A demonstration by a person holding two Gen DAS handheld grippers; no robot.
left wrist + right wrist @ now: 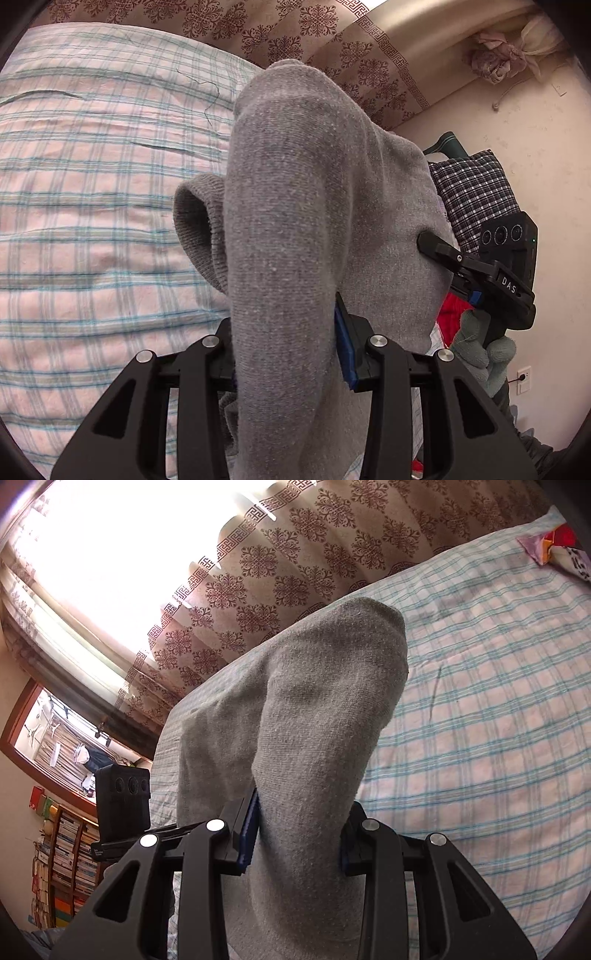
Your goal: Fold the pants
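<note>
Grey knit pants (288,236) are pinched in the left gripper (291,354), bunched above the plaid bedsheet (92,221); right gripper (436,247) clamps them too. In the right view, right gripper (295,834) pinches cloth; no finished fold is seen.

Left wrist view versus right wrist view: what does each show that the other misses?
Only the left wrist view shows the ribbed cuff, the gloved hand carrying the right gripper, and a checked pillow. Only the right wrist view shows the bright window and a bookshelf. Both share the grey pants clamped between the fingers, the plaid bedsheet and the patterned curtain.
</note>
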